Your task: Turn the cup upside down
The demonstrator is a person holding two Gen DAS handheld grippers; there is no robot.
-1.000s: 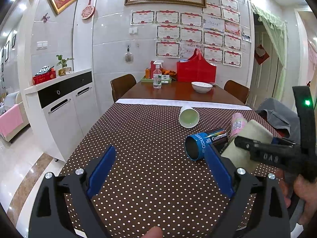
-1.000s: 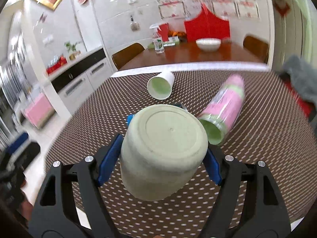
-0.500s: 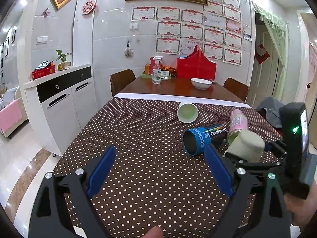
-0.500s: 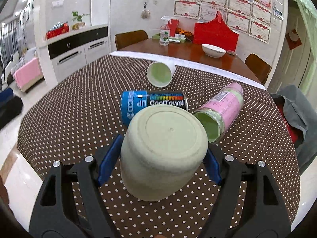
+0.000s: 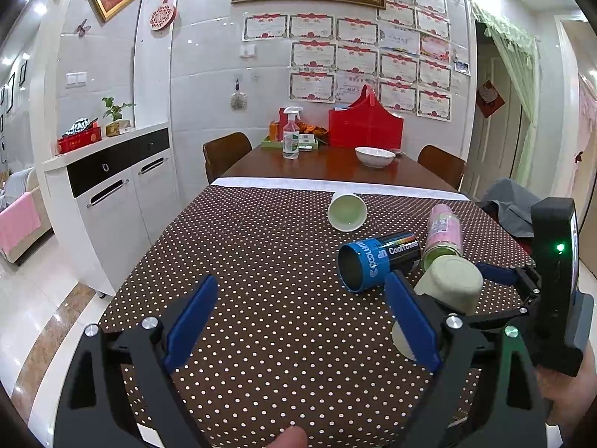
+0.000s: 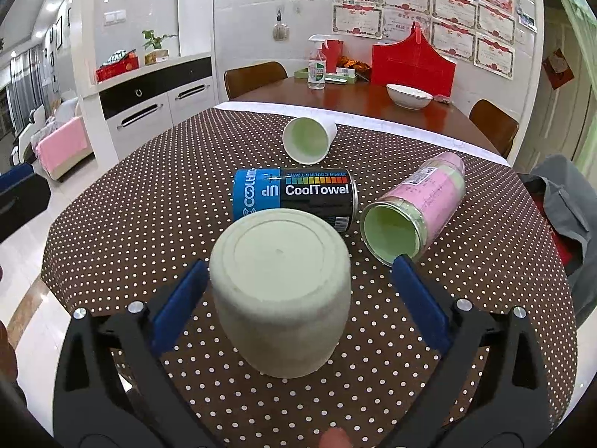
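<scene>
A pale green cup (image 6: 281, 291) stands upside down on the dotted brown tablecloth (image 6: 130, 216), base up. My right gripper (image 6: 298, 298) is open, its blue fingers (image 6: 177, 304) apart on either side of the cup, not touching it. The cup also shows in the left wrist view (image 5: 449, 283), at the right beside the right gripper (image 5: 515, 283). My left gripper (image 5: 298, 321) is open and empty over the tablecloth near the front edge.
A blue and black CoolTowel can (image 6: 294, 198), a pink sleeve of cups (image 6: 418, 209) and a white cup (image 6: 308, 140) lie on their sides behind the cup. A grey garment (image 6: 563, 201) lies at the right. A bowl (image 6: 408, 95) and spray bottle (image 6: 317, 65) stand on the far table.
The right gripper has lowered the cup onto the cloth base up and opened its fingers off it. The left gripper has hardly moved.
</scene>
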